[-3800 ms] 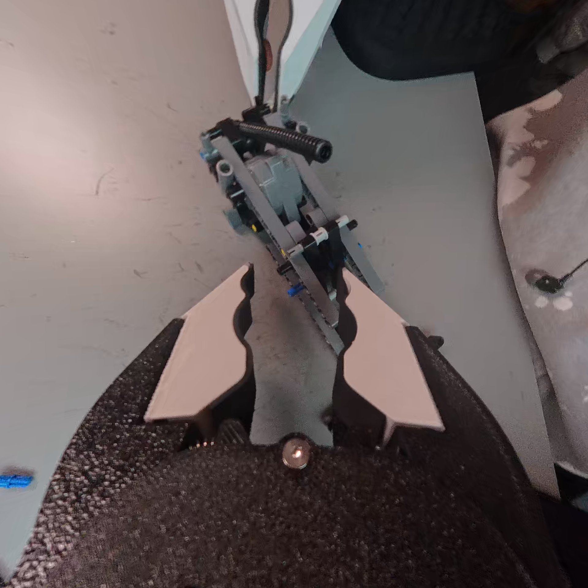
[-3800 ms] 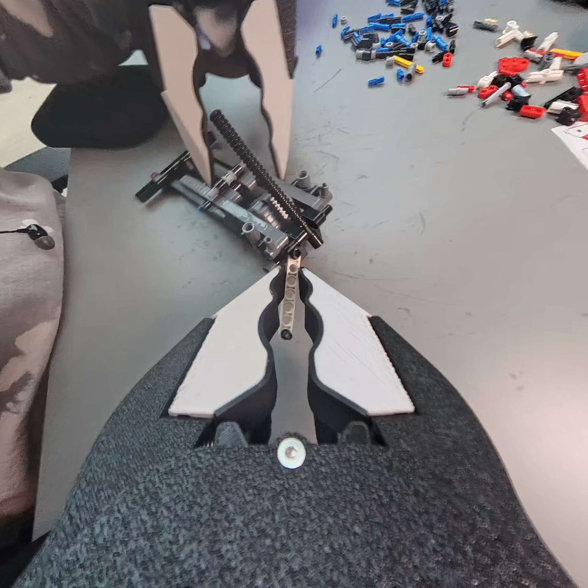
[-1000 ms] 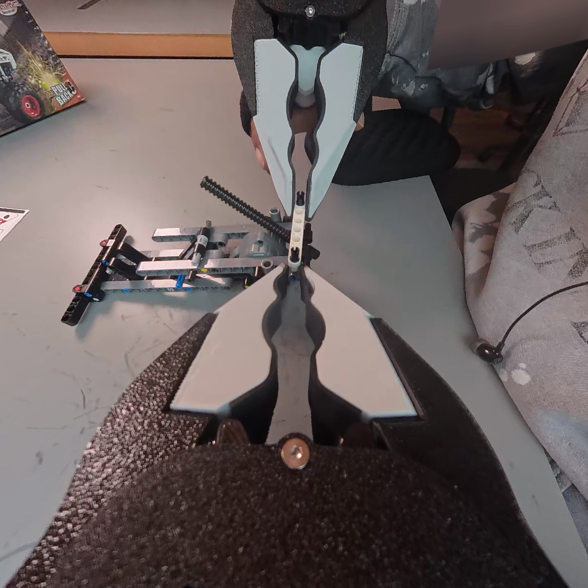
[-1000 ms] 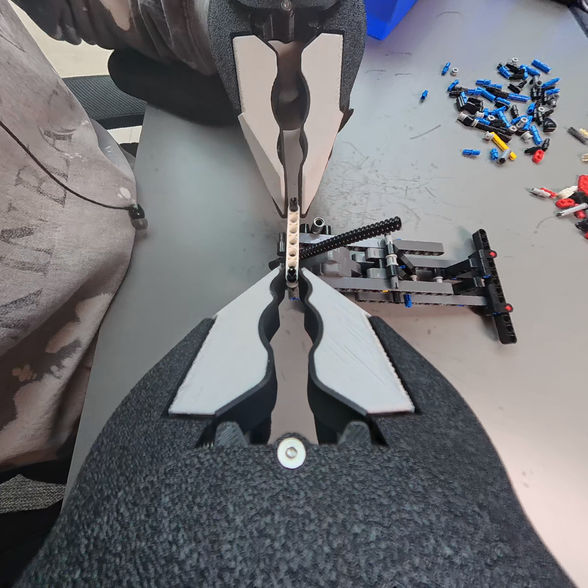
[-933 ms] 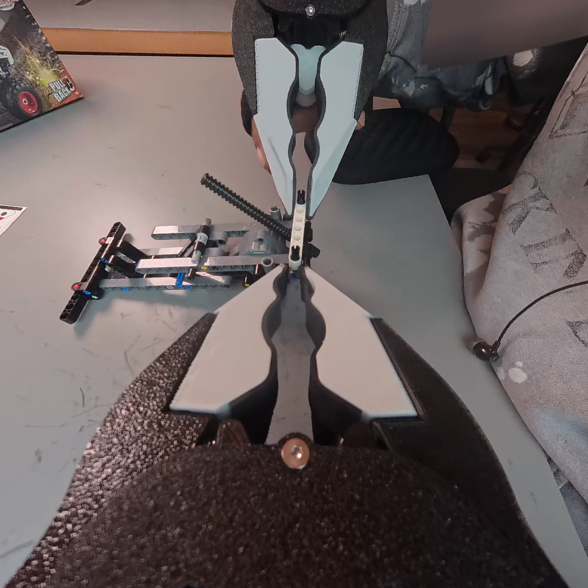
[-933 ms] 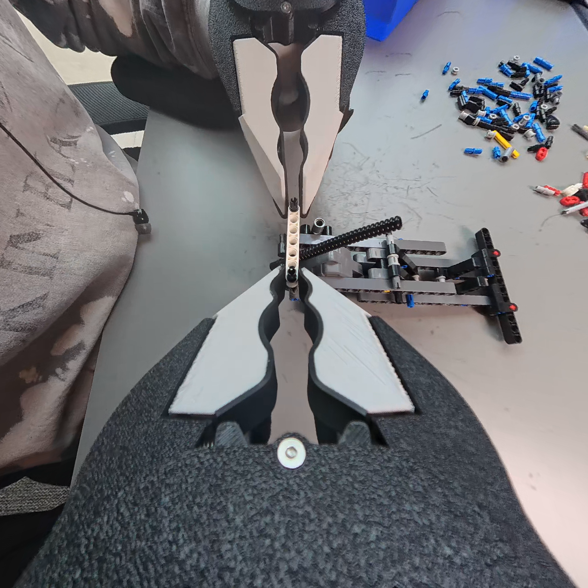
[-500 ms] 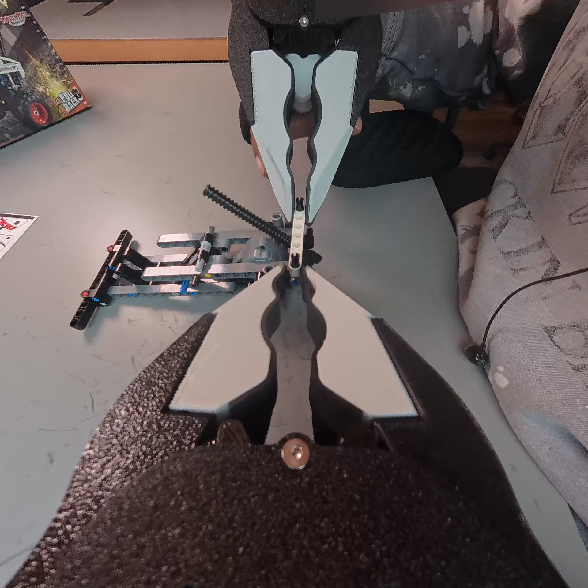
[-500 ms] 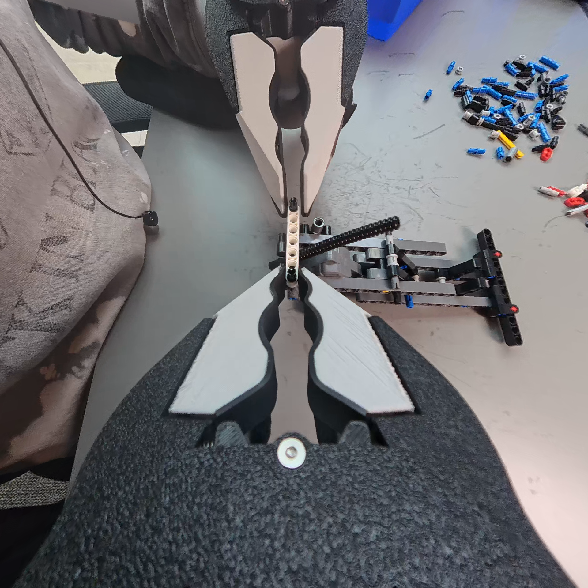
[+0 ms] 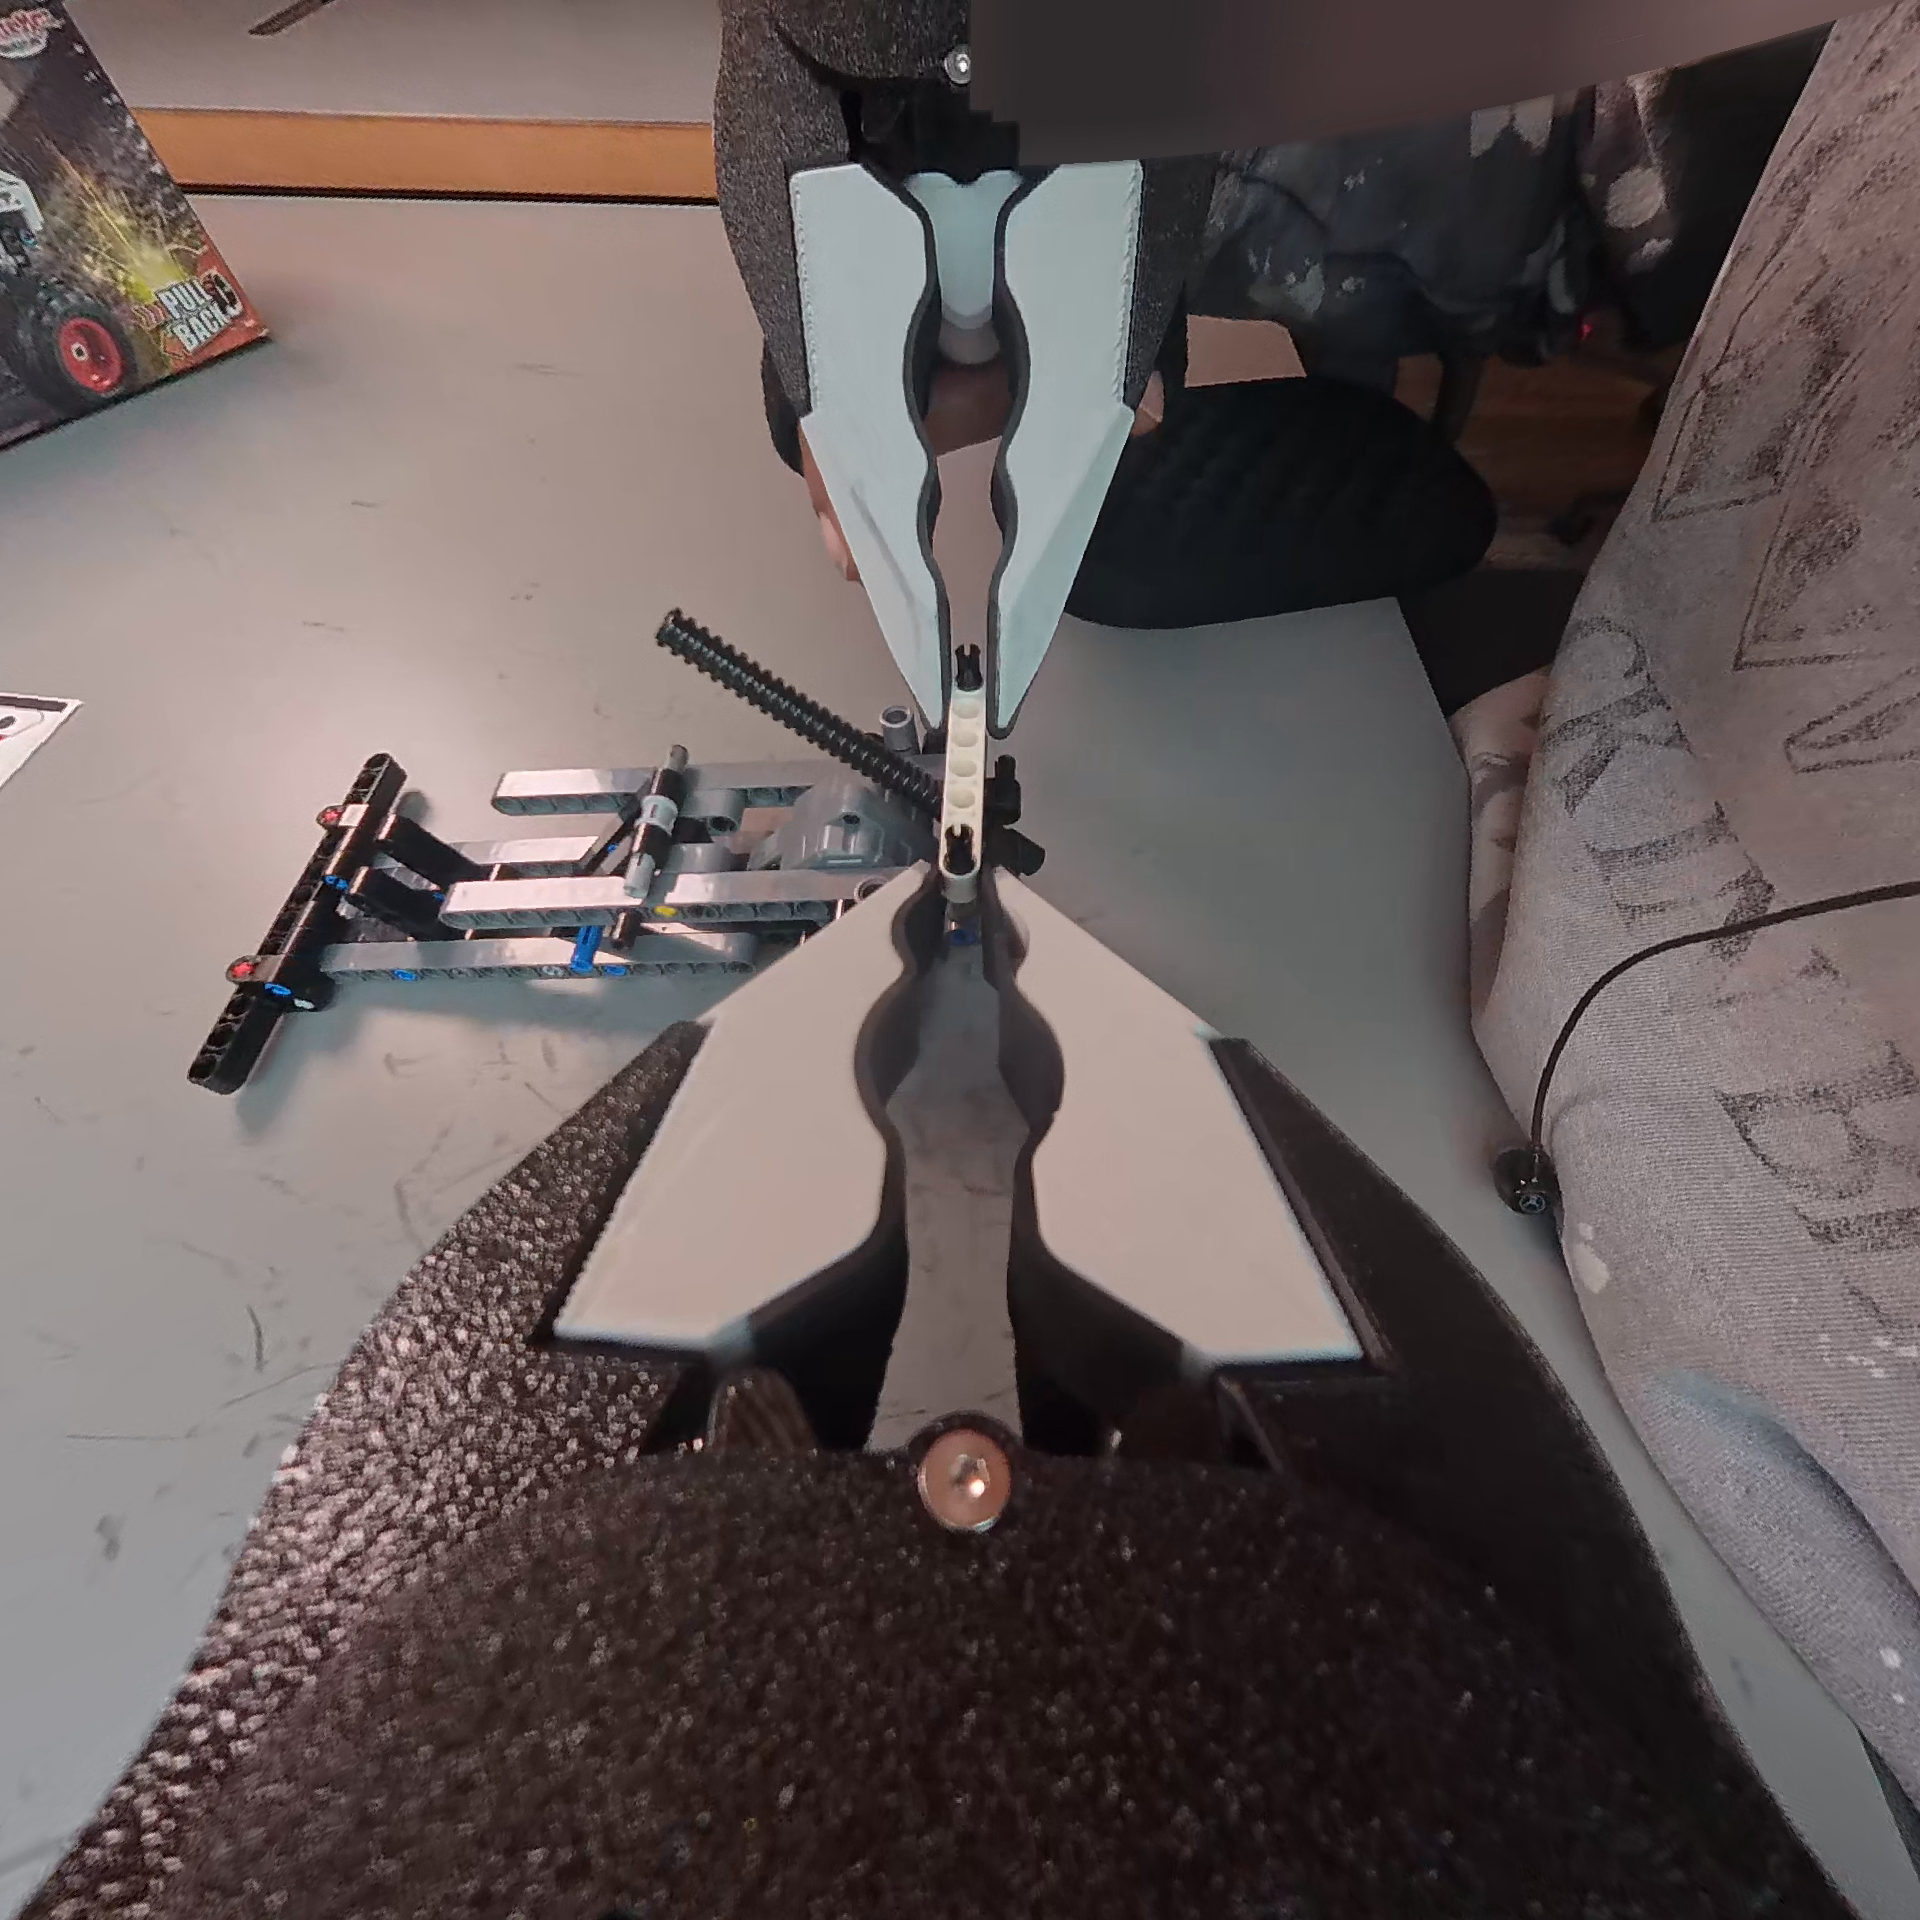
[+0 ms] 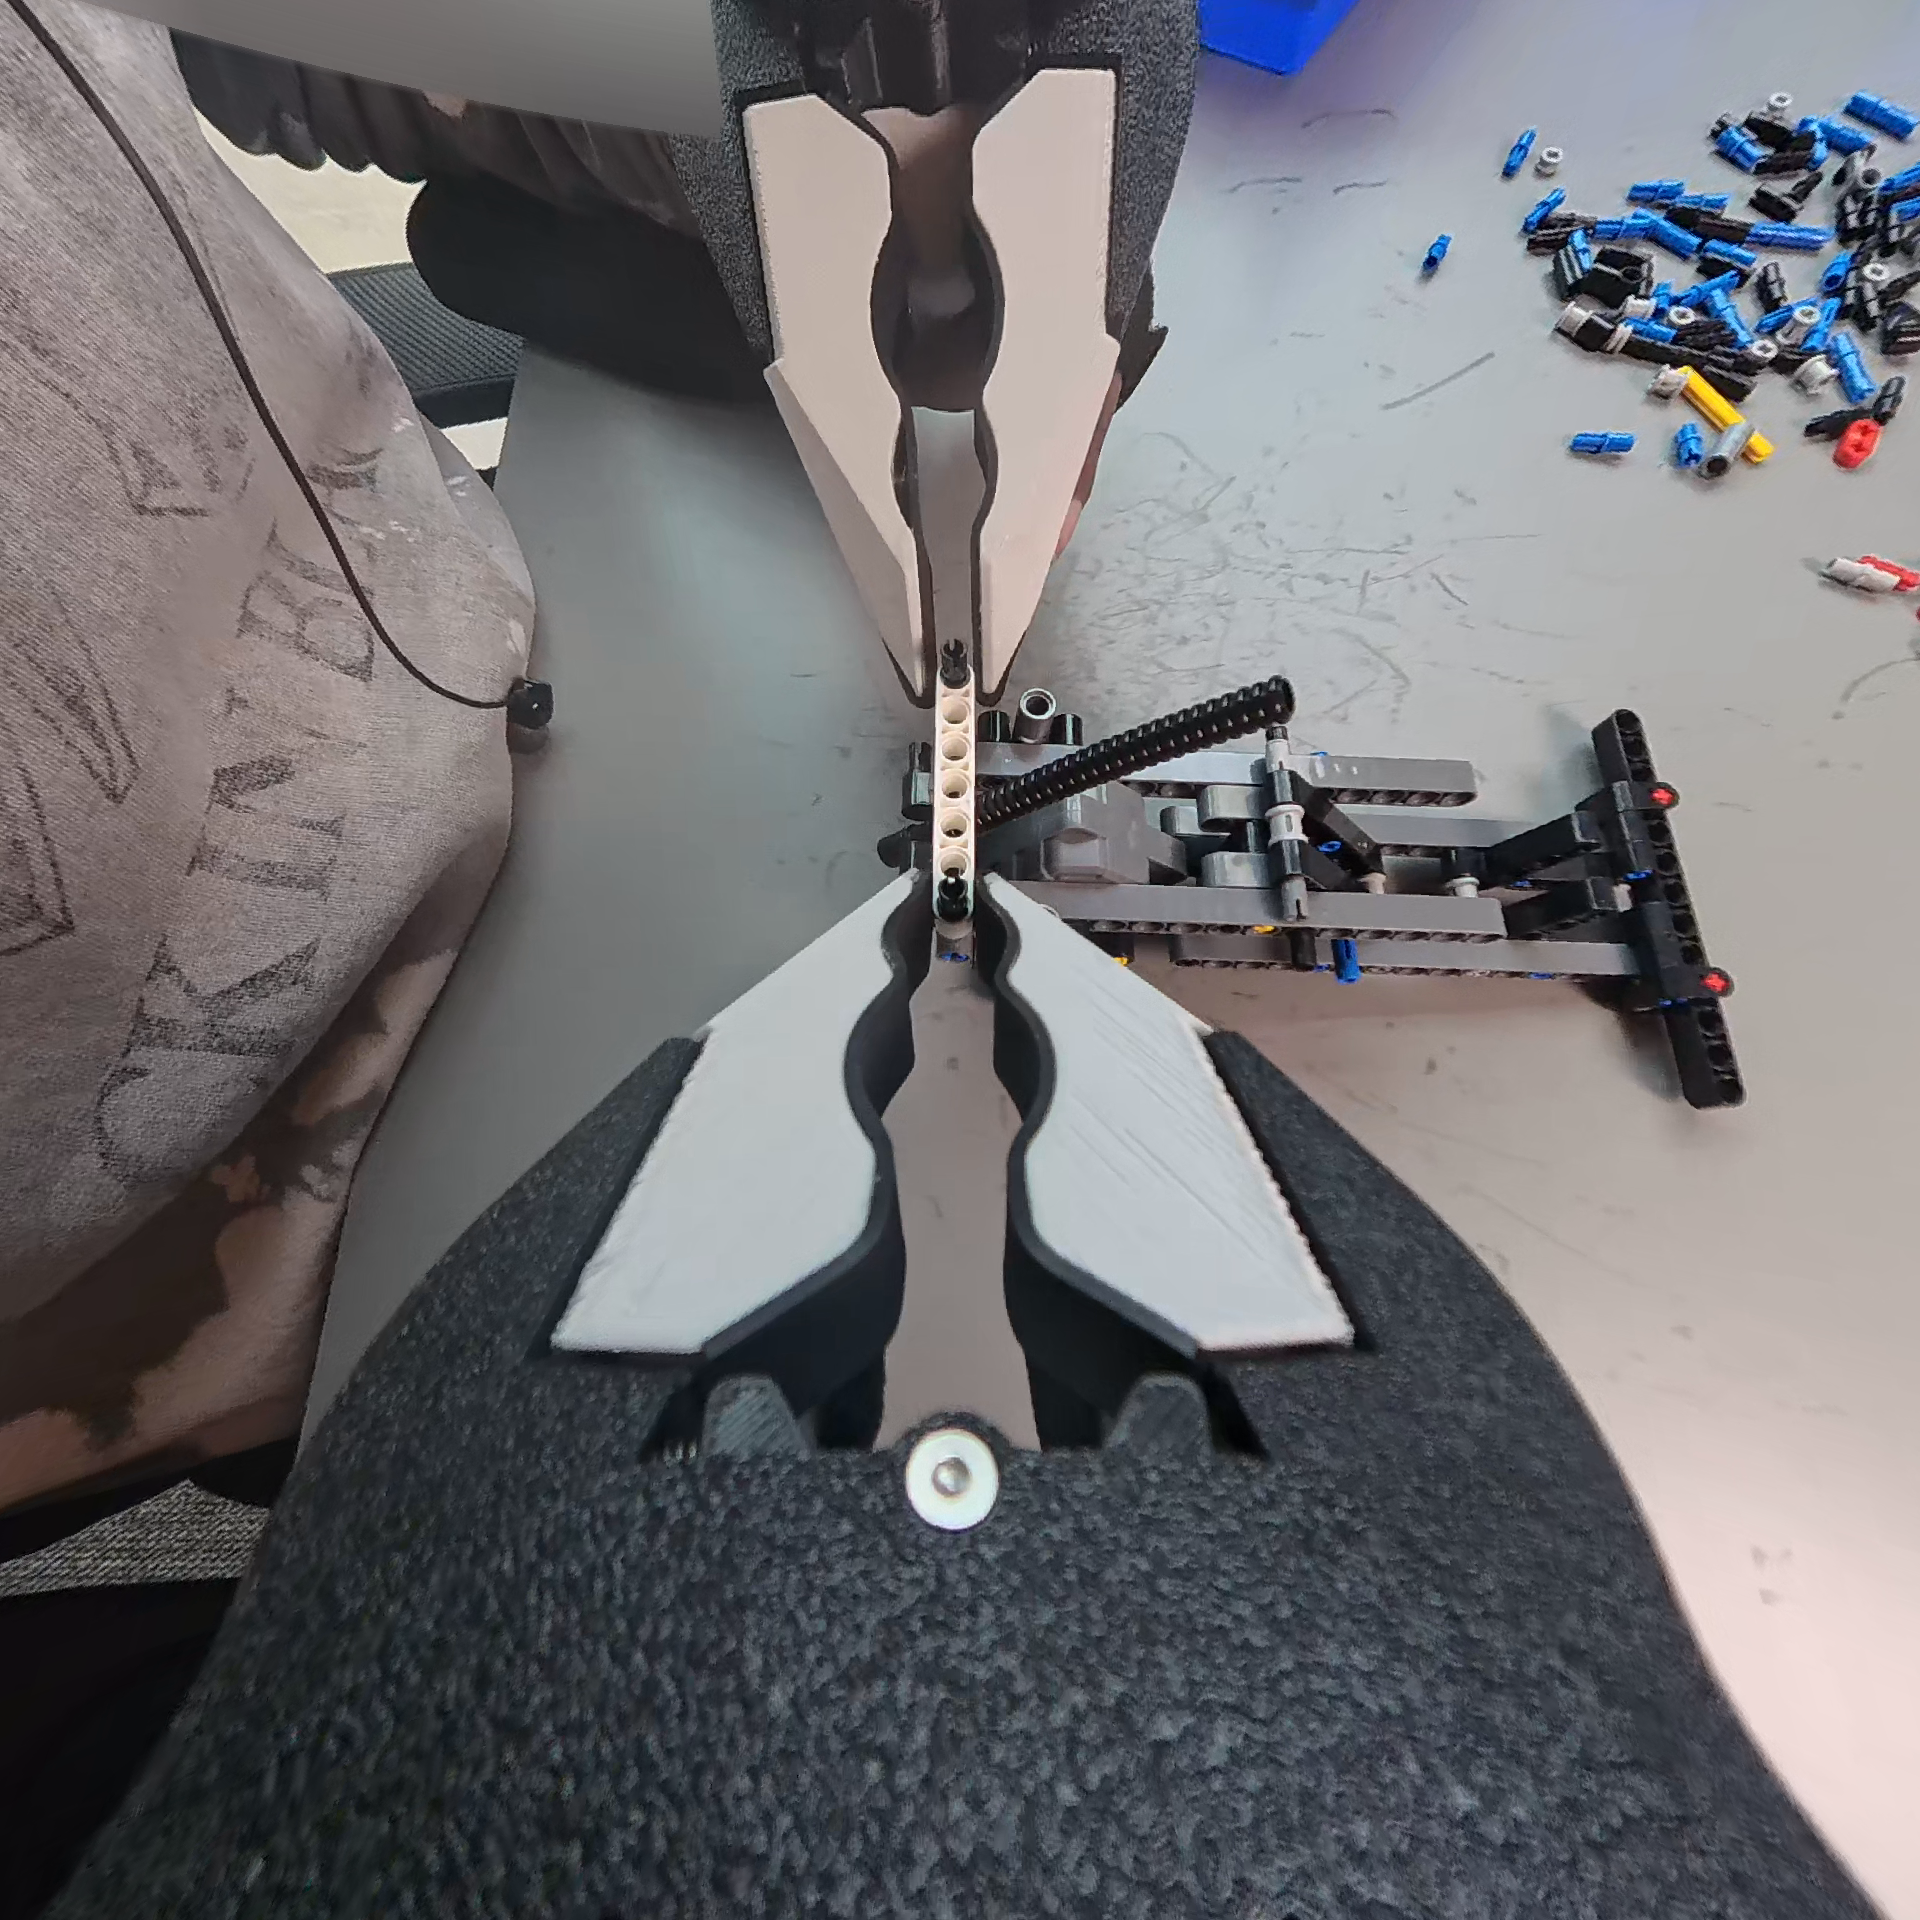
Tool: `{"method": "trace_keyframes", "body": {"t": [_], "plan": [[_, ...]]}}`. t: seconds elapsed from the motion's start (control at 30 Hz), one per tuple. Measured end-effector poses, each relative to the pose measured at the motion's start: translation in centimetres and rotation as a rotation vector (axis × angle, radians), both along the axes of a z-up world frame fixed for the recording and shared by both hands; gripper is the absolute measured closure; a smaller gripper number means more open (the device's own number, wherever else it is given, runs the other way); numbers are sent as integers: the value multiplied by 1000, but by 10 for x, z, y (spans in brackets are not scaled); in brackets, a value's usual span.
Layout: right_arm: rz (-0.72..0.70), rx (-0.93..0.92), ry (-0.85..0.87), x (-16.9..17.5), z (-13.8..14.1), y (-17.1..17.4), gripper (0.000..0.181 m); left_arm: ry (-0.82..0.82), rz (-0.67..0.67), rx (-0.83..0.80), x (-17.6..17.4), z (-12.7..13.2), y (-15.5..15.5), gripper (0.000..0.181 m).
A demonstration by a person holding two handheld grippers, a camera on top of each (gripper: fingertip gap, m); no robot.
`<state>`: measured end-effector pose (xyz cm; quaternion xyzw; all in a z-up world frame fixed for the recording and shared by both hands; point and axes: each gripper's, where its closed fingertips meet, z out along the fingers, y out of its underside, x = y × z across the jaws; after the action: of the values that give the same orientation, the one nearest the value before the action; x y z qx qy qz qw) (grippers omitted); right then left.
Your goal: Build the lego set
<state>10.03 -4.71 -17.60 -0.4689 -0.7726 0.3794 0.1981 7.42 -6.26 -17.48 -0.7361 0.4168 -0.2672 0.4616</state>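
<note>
A grey and black Lego chassis (image 9: 623,873) lies flat on the grey table (image 9: 416,520), with a black ribbed hose (image 9: 779,696) slanting up from it. A white holed beam (image 9: 964,790) with black pins at both ends stands across the chassis's near end. My left gripper (image 9: 958,891) is shut on one end of the beam. My right gripper (image 9: 968,686) faces it and is shut on the other end. In the right wrist view the right gripper (image 10: 951,906) and the left gripper (image 10: 951,665) pinch the beam (image 10: 954,790) beside the chassis (image 10: 1299,862).
A pile of loose blue, black, yellow and red pieces (image 10: 1745,301) lies at the far right of the table. A blue bin (image 10: 1299,31) stands behind it. The set's box (image 9: 83,260) and a sticker sheet (image 9: 21,727) lie at the left. A person's grey sweater (image 9: 1714,831) is at the table edge. There is about 4 cm between the tips of the two grippers.
3.8 s ago my left gripper was open over the chassis; now it is shut on the beam's free end. Over the last second both grippers and the chassis have barely shifted.
</note>
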Motion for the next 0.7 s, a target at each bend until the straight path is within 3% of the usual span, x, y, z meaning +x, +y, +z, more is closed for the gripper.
{"method": "trace_keyframes", "body": {"t": [0.17,0.33,0.7], "plan": [[14,34,-1,1,2,-1,168,0,-1,-1,0,0,0,173],[25,70,53,-13,23,-5,165,-1,-5,1,1,0,0,174],[78,126,-76,-29,1,-16,174,5,12,-11,0,-2,0,169]]}}
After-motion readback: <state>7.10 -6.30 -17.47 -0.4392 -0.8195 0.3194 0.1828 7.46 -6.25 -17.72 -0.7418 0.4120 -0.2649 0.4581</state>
